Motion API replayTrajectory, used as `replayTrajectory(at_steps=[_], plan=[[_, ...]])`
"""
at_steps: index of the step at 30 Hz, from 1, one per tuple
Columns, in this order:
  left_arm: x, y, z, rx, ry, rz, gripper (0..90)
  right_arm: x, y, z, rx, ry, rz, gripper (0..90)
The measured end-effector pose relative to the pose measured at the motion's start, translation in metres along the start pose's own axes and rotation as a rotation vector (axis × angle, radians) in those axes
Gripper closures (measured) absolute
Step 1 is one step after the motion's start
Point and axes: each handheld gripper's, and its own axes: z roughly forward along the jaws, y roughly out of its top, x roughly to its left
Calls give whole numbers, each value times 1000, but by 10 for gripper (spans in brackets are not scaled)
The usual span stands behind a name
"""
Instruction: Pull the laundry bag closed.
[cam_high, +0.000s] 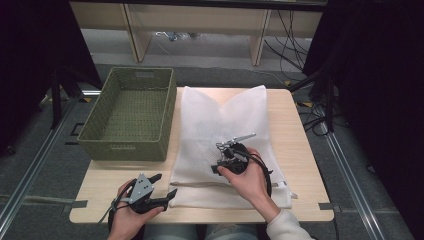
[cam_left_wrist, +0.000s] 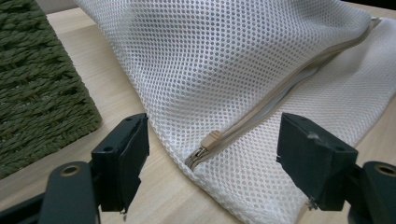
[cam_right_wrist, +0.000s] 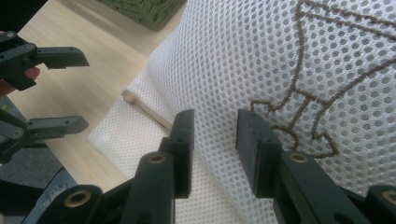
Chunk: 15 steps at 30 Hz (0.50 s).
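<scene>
High view: white mesh laundry bag (cam_high: 220, 130) lay flat on the light wood table (cam_high: 295, 150), just right of a green woven basket (cam_high: 131, 112). Right gripper (cam_high: 234, 157) sat on the bag's lower middle, pointing down into the mesh, hand wrapped round it. Left gripper (cam_high: 162, 187) rested at the bag's near-left corner, jaws spread, nothing between them, tips just beside the bag edge.

Left gripper view: jaws stood wide apart, low over the table. Between them, farther off, lay the beige zipper pull (cam_left_wrist: 209, 140) at the end of the zipper (cam_left_wrist: 285, 91), which ran up and right along the bag (cam_left_wrist: 224, 60). Pads touched nothing. Basket (cam_left_wrist: 37, 88) at left.

Right gripper view: jaws about half open, a raised fold of mesh (cam_right_wrist: 261, 65) between them; could not tell if the pads pressed it. Brown stitched pattern (cam_right_wrist: 308, 102) on the mesh at right. Zipper end (cam_right_wrist: 128, 96) showed at left, and beyond it the left gripper (cam_right_wrist: 77, 88), open over bare table. Basket corner (cam_right_wrist: 144, 11) at top.
</scene>
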Motion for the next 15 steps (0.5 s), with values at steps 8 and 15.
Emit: replayTrajectory(at_steps=[8,15], plan=[[0,0,1,-1,-2,4,244,2,1,0,24,14,11,699],[1,-2,-2,12,11,-2,239,15,9,15,63,29,24,723]])
